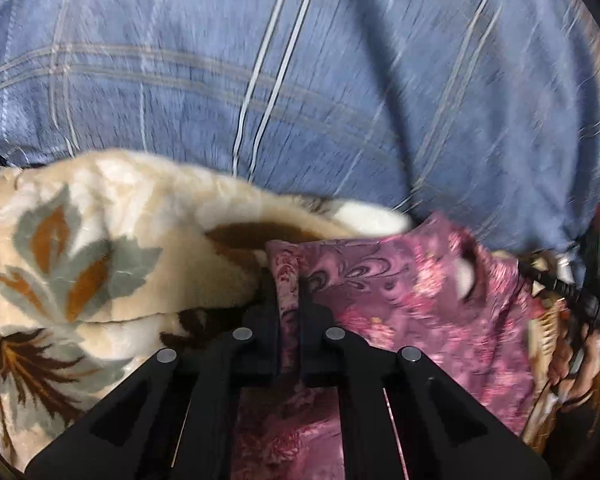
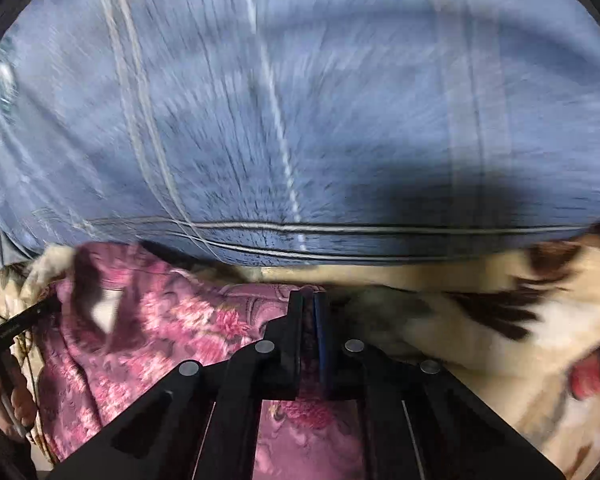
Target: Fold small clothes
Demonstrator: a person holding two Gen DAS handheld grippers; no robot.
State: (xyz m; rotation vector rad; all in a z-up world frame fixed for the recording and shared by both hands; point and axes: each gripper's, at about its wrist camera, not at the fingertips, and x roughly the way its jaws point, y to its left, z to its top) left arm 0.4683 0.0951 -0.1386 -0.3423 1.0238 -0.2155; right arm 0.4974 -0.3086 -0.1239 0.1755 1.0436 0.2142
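We held a pink garment (image 1: 400,300) pinched in both the left gripper (image 1: 289,280) and right gripper (image 2: 309,304); a loose pinch risked dropping it onto the blanket (image 1: 100,240)

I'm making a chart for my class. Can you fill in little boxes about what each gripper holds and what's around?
left gripper: shut on the pink garment
right gripper: shut on the same pink garment
pattern: pink flowers
beside it: cream blanket with leaf shapes
behind: blue bedsheet with pale stripes
sharpness: blurry
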